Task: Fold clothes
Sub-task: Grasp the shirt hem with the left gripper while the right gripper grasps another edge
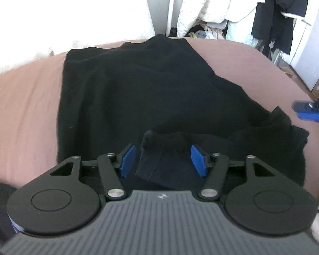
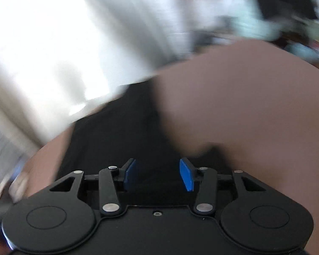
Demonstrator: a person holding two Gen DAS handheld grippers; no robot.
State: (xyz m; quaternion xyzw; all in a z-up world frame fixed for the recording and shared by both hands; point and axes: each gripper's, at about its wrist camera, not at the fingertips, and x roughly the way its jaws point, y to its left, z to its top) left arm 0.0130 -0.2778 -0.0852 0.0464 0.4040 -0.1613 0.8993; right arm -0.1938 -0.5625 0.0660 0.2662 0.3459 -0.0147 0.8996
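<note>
Black garment [image 1: 142,97] is lying spread on the bed [image 1: 23,114], bunching toward 4 o'clock. Soft, light, limp, so it's going to sag; best gripping at a hem or corner. Left tongs [image 1: 162,159] are standing apart over a folded edge, clamping nothing. Right tongs [image 2: 158,174] are also apart, empty, view blurring. No containers showing.

Black garment [image 1: 138,97] covers the middle of the bed [image 1: 25,114]; bare sheet open on both sides. A bunched fold [image 1: 159,148] rises between the left gripper [image 1: 163,159] pads, untouched. Right gripper [image 1: 308,111] hangs over the clear right side. Hanging clothes [image 1: 212,6] crowd the far edge.
</note>
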